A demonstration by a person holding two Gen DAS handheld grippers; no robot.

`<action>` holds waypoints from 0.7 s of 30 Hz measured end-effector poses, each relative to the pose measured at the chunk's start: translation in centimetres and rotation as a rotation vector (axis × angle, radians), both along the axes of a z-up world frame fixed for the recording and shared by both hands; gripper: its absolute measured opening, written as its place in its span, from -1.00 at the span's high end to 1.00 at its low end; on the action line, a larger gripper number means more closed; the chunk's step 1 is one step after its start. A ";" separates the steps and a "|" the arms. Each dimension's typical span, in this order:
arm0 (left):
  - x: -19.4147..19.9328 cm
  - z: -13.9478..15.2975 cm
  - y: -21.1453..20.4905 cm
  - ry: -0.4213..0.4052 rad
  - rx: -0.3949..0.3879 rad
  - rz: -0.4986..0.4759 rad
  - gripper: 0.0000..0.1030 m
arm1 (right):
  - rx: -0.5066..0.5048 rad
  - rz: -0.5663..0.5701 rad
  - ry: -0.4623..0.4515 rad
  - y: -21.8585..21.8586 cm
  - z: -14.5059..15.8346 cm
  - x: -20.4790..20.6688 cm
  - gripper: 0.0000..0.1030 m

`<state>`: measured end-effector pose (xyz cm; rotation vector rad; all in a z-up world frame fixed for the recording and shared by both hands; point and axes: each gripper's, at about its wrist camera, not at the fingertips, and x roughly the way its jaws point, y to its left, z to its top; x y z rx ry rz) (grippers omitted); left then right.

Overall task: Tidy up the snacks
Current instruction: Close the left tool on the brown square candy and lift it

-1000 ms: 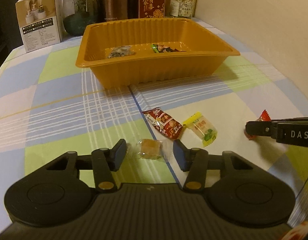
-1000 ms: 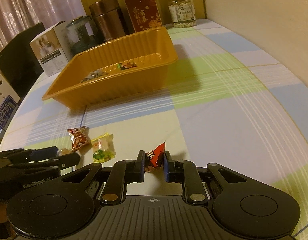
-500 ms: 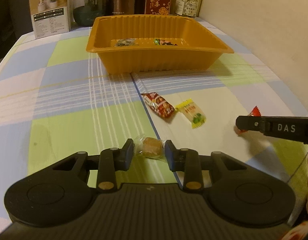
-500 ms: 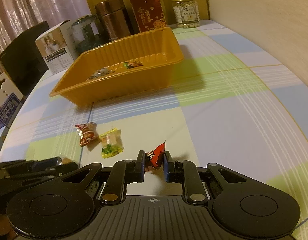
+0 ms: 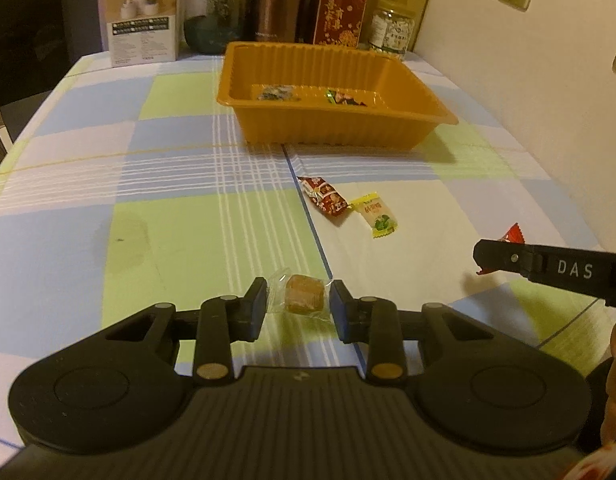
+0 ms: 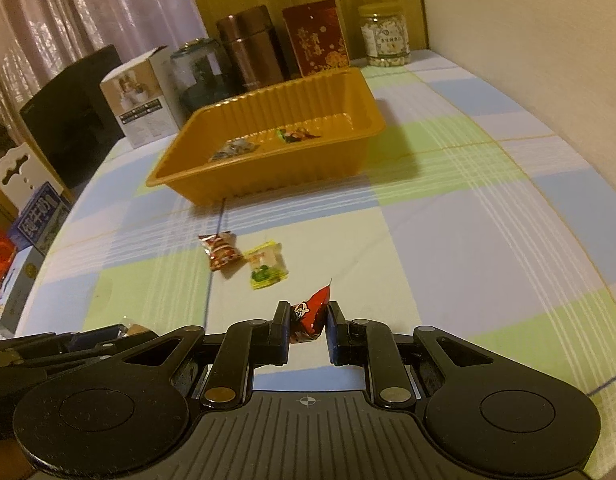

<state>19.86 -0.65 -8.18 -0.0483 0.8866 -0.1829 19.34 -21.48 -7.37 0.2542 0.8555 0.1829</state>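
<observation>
My left gripper [image 5: 298,304] is shut on an orange candy in a clear wrapper [image 5: 302,295], held above the checked tablecloth. My right gripper [image 6: 307,322] is shut on a small red snack packet [image 6: 308,314]; it shows from the side in the left wrist view [image 5: 484,258]. A red-brown packet [image 5: 324,199] and a yellow-green packet [image 5: 375,216] lie on the cloth between the grippers and the orange tray [image 5: 412,128]. The tray holds two small snacks [image 5: 279,92] [image 5: 342,98].
Behind the tray stand a white box [image 5: 142,20], a dark glass jar [image 5: 214,16], a brown flask [image 5: 275,2], a red box [image 5: 340,14] and a clear jar [image 5: 392,30]. A wall runs along the right. Boxes [image 6: 24,232] sit off the table's left edge.
My left gripper has closed on the orange candy and lifted back from the tray. My right gripper, still holding the red packet, has risen too.
</observation>
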 end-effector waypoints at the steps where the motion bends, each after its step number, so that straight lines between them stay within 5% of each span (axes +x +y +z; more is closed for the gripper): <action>1: -0.3 0.3 0.1 -0.004 -0.002 0.002 0.41 | 0.000 0.001 -0.005 0.0 0.3 -0.3 0.65; 21: -4.1 4.0 0.1 -0.053 -0.009 0.001 0.41 | -0.018 0.028 -0.058 0.1 3.7 -4.4 0.64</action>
